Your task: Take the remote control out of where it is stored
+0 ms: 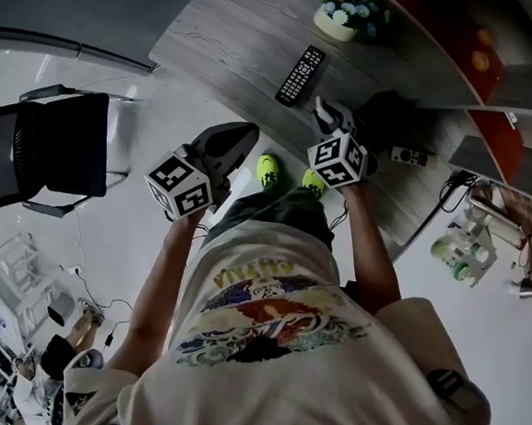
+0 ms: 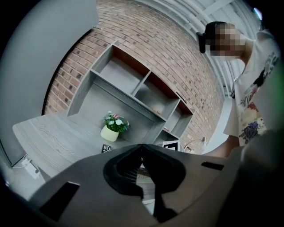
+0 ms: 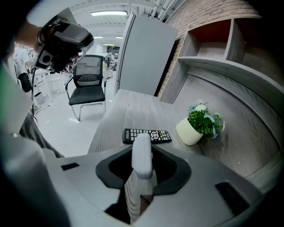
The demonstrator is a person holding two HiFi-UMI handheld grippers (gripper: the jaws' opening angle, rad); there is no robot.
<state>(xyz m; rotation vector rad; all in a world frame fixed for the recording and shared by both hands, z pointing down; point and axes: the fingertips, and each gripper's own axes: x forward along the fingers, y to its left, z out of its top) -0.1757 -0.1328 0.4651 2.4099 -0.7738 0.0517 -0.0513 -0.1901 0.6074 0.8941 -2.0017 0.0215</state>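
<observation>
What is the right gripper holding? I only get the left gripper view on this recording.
Observer: In its own view the right gripper is shut on a slim pale grey plastic remote control.
Operator: Where is it relative to the desk?
Observer: The head view puts it over the grey wood-grain desk, close to the desk's near edge.
Operator: Anything else lying near it?
Observer: A small white rectangular device lies flat on the desk, just right of that gripper in the head view.
</observation>
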